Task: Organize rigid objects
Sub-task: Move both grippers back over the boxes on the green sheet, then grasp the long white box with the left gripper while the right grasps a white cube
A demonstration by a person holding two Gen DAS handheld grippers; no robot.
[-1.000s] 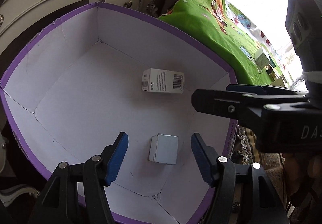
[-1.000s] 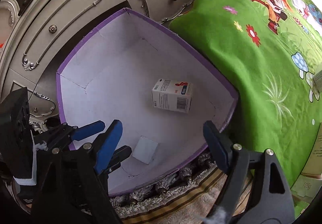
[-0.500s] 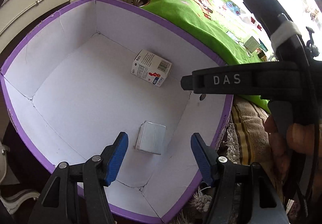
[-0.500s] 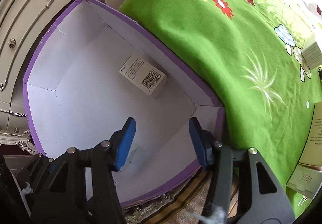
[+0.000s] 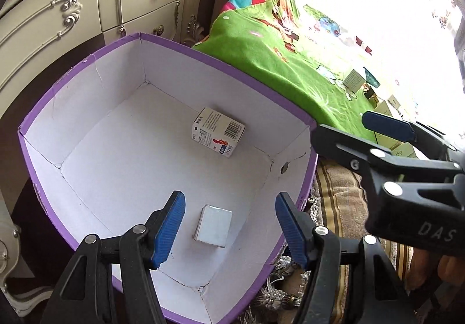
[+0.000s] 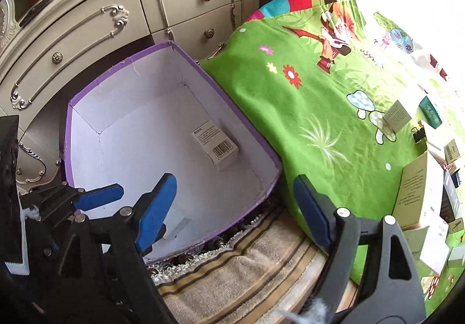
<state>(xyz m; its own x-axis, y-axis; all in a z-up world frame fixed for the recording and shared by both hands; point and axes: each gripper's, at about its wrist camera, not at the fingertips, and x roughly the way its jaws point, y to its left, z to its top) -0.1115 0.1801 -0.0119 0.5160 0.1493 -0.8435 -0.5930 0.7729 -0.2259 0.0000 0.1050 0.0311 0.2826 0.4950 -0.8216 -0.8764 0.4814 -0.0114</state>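
A purple box with a white inside (image 5: 87,62) (image 6: 125,68) stands on the floor beside the bed. A printed carton with a barcode (image 5: 218,135) (image 6: 216,142) lies inside, near the wall on the bed side. A small plain white box (image 5: 213,226) (image 6: 174,222) rests on the box floor close to the near wall. My left gripper (image 5: 229,228) hangs open above that white box without touching it. My right gripper (image 6: 234,207) is over the box's near corner and the rug, its jaws opening with nothing between them.
A green cartoon blanket (image 6: 305,97) covers the bed on the right, with several cartons (image 6: 396,117) along its far edge. A cream dresser (image 6: 174,4) stands behind the box. A striped rug with a fringe (image 6: 247,274) lies in front.
The right gripper's jaws narrowed, then spread wide again, and it pulled back toward the rug. The printed carton turned and now lies still. The left gripper rose a little.
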